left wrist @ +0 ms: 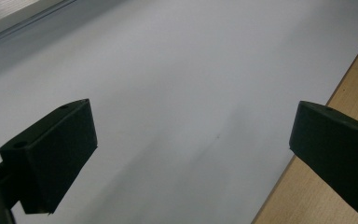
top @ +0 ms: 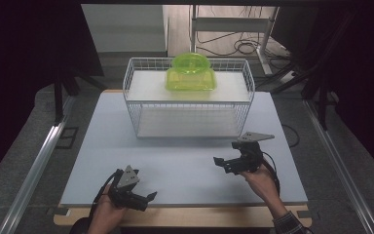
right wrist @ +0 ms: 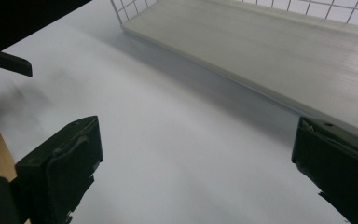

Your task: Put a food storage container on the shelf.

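Note:
A translucent green plastic container (top: 191,73) sits on the upper shelf of a white wire rack (top: 129,95) at the back of the white table (top: 102,146). My left gripper (top: 146,199) rests low near the table's front edge, jaws pointing right and open. In the left gripper view, the left gripper (left wrist: 191,140) has only bare tabletop between its jaws. My right gripper (top: 225,153) hovers in front of the rack's right half, open and empty. In the right gripper view, the right gripper (right wrist: 196,163) looks past the rack's lower shelf (right wrist: 270,51).
A wooden board edge (left wrist: 307,200) runs under the table's front. Metal rails (top: 34,170) flank the table on the floor. Cables and a desk frame (top: 233,29) lie behind the rack. The left gripper's jaw (right wrist: 9,63) shows far left in the right gripper view.

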